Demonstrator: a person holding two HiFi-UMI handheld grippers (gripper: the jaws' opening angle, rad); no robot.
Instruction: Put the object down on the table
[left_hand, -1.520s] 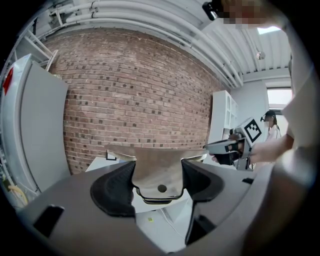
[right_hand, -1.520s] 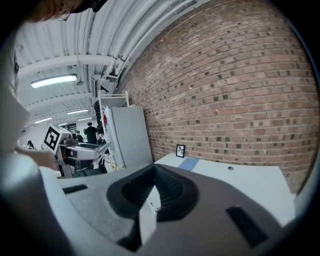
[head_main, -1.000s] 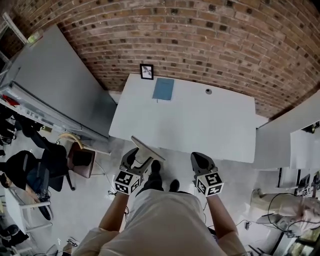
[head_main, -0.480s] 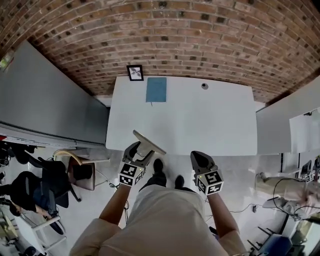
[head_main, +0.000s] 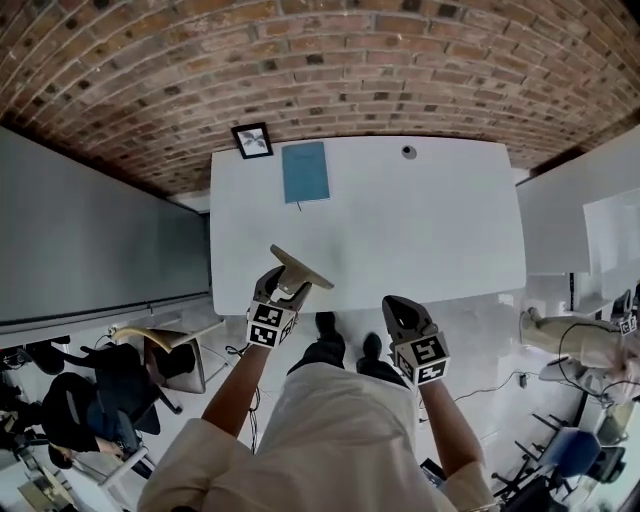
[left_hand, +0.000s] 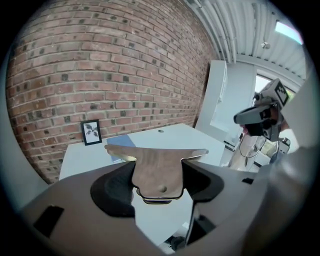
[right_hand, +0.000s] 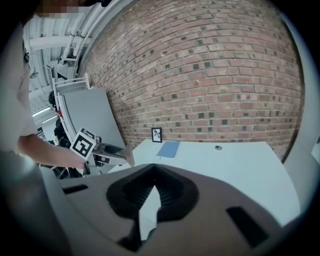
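Clamping the narrow stem of a flat brown wooden paddle-shaped board, the left gripper holds it tilted in the air over the near left edge of the white rectangular table. The right gripper hovers beside it, jaws closed together on nothing.

No words or numbers could be read anywhere. The cube on the left hand-held gripper and the cube on the right hand-held gripper showed only black-and-white square patterns.
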